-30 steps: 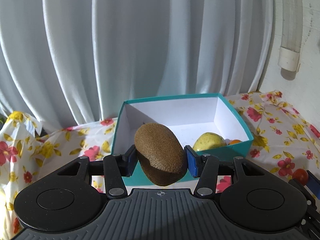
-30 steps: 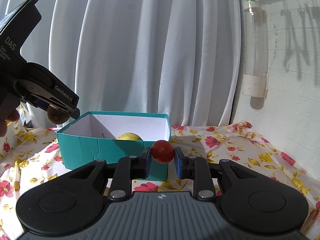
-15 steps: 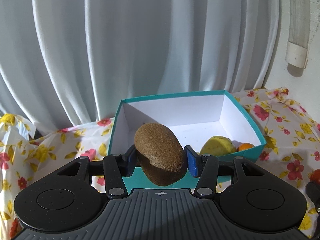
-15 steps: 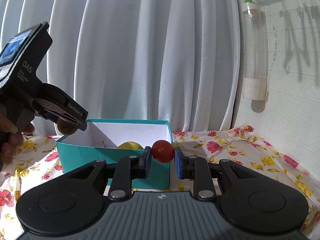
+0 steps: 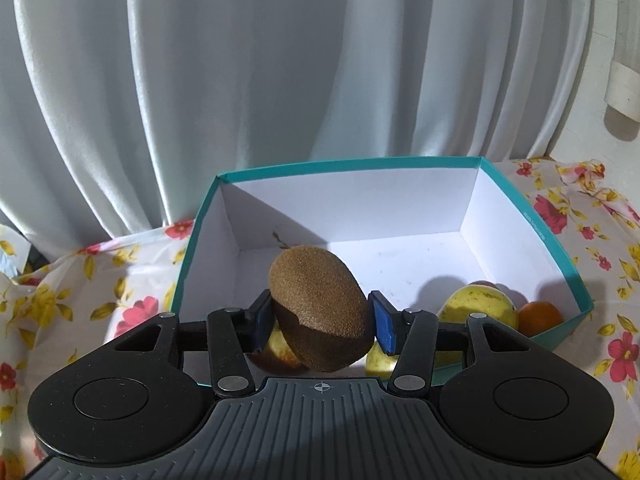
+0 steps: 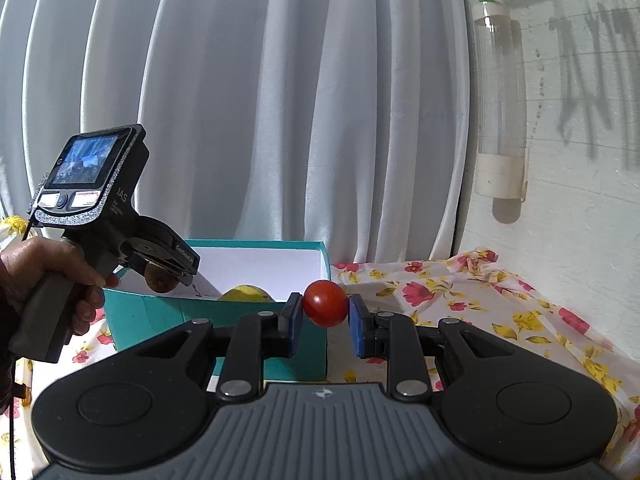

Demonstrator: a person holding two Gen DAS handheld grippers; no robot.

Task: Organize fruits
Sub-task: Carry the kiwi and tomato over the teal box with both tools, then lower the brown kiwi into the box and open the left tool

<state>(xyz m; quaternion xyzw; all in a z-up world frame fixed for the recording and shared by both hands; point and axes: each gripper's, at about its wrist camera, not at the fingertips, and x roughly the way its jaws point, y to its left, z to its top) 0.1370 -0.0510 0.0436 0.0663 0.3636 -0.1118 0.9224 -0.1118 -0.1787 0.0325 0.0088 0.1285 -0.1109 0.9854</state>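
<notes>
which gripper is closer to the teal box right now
Left. The left gripper, shut on the kiwi, is over the teal box. The right gripper, shut on the red tomato, is outside its near corner.

Kiwi [image 5: 320, 304]: brown, fuzzy. Tomato [image 6: 325, 303]: red. Box [image 5: 536, 236]: teal outside, white inside. Pear [image 5: 476, 308] right of left tongs [image 5: 320, 322]: yellow; orange fruit [image 5: 540, 317] beside it. Bench cloth [image 6: 500, 304]: white, red and yellow flowers. Tong pads [image 6: 291, 320]: blue. Curtain [image 6: 280, 100]: white.
</notes>
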